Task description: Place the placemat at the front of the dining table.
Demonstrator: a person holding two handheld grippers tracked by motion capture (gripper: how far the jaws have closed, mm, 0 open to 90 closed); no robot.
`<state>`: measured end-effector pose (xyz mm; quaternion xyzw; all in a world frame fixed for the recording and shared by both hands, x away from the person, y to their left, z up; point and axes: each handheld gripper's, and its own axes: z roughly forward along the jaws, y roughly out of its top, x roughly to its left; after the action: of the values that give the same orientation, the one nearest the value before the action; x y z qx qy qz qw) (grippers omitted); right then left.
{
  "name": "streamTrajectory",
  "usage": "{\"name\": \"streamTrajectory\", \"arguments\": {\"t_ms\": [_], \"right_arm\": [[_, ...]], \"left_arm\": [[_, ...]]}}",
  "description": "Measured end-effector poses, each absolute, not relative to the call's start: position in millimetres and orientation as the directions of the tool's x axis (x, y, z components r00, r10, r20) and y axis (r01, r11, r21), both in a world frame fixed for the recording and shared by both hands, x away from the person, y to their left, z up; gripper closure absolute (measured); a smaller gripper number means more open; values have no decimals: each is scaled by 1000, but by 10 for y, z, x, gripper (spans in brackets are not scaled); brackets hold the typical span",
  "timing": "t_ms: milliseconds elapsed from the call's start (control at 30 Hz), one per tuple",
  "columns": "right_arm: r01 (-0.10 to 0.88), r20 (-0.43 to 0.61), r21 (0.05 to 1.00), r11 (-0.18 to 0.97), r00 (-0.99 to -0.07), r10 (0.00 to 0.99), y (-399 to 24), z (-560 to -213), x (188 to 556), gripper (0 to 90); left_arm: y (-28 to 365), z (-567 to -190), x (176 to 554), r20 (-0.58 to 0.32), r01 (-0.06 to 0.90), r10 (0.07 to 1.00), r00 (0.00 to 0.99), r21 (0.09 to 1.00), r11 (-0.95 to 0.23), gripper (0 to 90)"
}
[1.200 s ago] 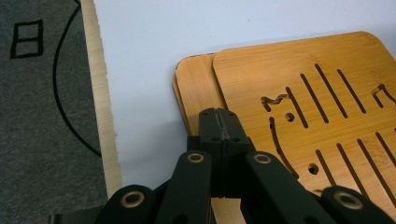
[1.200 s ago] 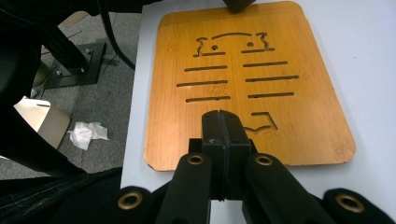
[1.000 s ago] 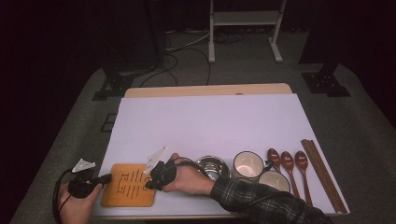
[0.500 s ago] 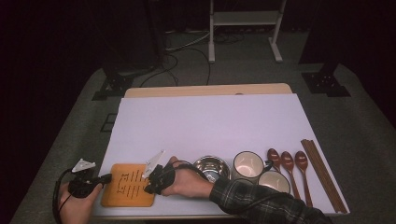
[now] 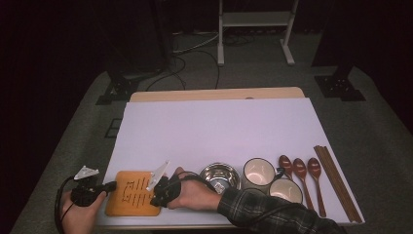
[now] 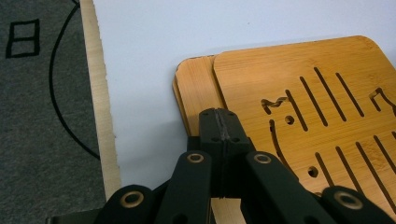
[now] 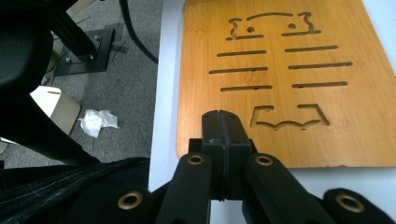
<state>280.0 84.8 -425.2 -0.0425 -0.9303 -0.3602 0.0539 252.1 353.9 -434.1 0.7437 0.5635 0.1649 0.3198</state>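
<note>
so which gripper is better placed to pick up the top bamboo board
Probably left: the left gripper sits shut at the offset corner of the top bamboo board; the right gripper is shut over its flat edge.

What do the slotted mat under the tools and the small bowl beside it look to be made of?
Slotted mat: probably bamboo, smooth amber finish with fine straight grain; a second mat lies beneath it. Small bowl: apparently polished metal, silvery with mirror-like reflections.

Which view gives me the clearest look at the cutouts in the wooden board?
The right gripper view: the wooden board shows nearly whole, all slots sharp. The left gripper view reveals a second board stacked beneath, but crops the pattern. The high view shows the board small and dim.
</note>
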Motion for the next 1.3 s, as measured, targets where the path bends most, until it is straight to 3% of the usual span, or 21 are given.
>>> {"name": "streamTrajectory", "arguments": {"t_ms": [1300], "right_arm": [[101, 106, 610, 786, -993, 46, 927, -4354, 2735, 896]], "left_arm": [[3655, -4323, 2483, -131, 733, 952, 275, 669, -120, 889]]}}
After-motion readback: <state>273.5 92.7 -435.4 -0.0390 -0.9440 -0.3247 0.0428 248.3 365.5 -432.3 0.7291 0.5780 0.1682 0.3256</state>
